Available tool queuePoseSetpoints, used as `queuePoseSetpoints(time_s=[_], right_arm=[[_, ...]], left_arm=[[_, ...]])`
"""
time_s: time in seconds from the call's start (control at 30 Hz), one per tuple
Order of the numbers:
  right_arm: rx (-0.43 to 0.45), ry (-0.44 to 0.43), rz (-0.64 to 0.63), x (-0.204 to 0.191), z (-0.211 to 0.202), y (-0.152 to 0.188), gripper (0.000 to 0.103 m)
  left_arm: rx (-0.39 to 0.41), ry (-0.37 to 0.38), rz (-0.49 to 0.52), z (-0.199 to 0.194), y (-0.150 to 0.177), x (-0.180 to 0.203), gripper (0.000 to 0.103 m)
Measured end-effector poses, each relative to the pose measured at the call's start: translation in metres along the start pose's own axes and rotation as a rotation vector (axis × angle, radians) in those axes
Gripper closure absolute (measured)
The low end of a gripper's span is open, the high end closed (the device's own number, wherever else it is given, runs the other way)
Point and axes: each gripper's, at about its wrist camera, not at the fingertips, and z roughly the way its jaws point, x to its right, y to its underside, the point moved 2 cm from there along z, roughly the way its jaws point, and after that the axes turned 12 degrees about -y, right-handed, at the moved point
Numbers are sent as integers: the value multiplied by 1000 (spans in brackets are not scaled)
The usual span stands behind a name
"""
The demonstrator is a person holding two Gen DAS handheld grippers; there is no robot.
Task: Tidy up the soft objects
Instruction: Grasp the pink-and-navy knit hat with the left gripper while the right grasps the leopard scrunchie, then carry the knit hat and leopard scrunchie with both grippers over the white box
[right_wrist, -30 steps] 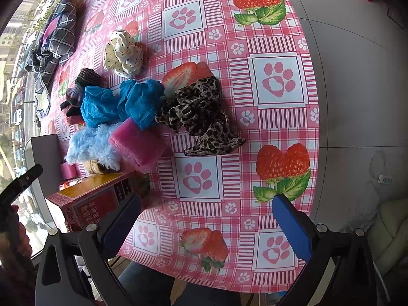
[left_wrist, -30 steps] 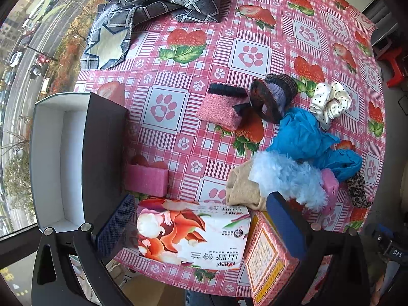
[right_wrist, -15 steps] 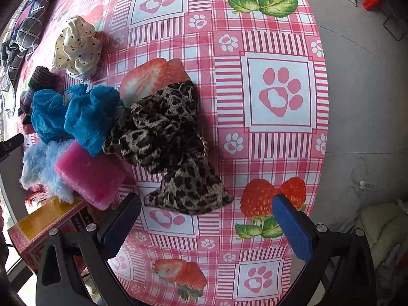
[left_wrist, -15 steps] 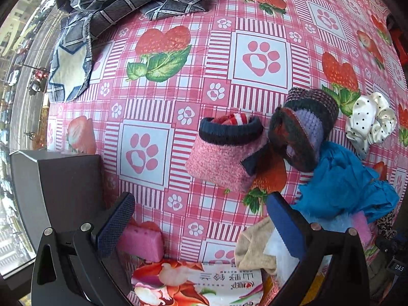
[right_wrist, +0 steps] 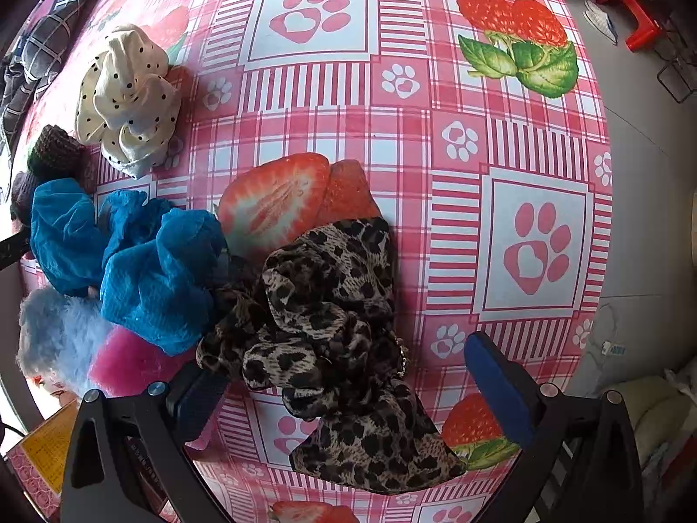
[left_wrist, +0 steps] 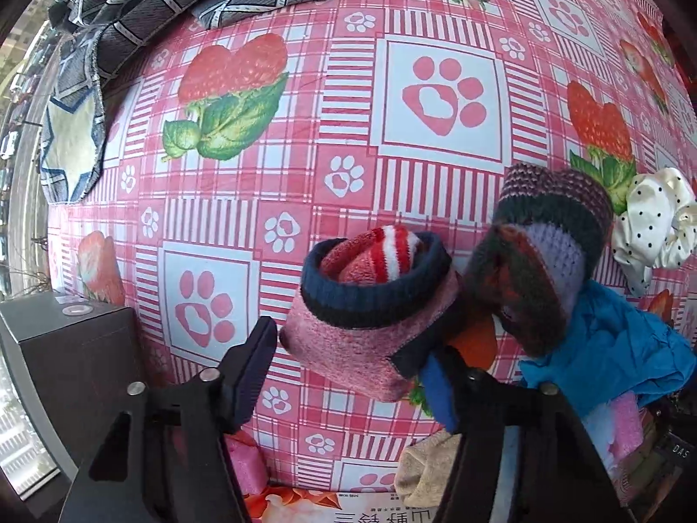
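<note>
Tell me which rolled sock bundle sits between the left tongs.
The pink sock bundle with the navy cuff; the dark striped bundle lies outside them, to its right.

Your left gripper (left_wrist: pixel 353 366) had black plastic arms with round silver screws on them. Its fingers (left_wrist: pixel 255 370) wore dark blue pads with a bumpy face. Your right gripper (right_wrist: pixel 348 385) looked the same: black arms, shiny silver screws, and thick blue pads (right_wrist: pixel 501 385) at the tips.
</note>
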Motion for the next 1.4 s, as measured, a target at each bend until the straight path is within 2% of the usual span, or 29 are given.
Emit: queuePoseSetpoints(time_s=[0.03, 0.07, 0.1, 0.13, 0.2, 0.23, 0.4, 0.53, 0.93, 1.03, 1.1, 1.4], right_arm=[[3, -4, 6, 0, 0, -1, 13], [-1, -8, 14, -4, 0, -6, 29], [-14, -16, 23, 1, -2, -8, 41], [-16, -7, 23, 2, -3, -9, 43], [-1, -13, 13, -1, 1, -1, 65], [2, -28, 15, -1, -1, -1, 67], [63, -86, 55, 21, -14, 14, 67], [90, -146, 90, 36, -31, 23, 67], [146, -184, 78, 45, -88, 51, 66], [158, -198, 69, 40, -98, 58, 66], [166, -197, 59, 23, -94, 67, 66], [189, -189, 55, 25, -112, 87, 66]], left_arm=[[7, 12, 1, 3, 0, 2, 50], [16, 13, 6, 3, -1, 5, 57], [25, 9, 11, 1, -1, 8, 61], [31, 4, 14, 1, 0, 10, 65], [42, -3, 10, -4, -1, 11, 70], [49, -5, 5, -7, 0, 10, 73], [92, -5, -17, -22, 9, 1, 75], [126, 13, -39, -50, 21, -4, 75], [235, 71, 8, -125, 67, -7, 75], [259, 90, 26, -141, 75, 6, 75], [274, 104, 48, -152, 82, 16, 75], [348, 153, 205, -199, 128, 69, 75]])
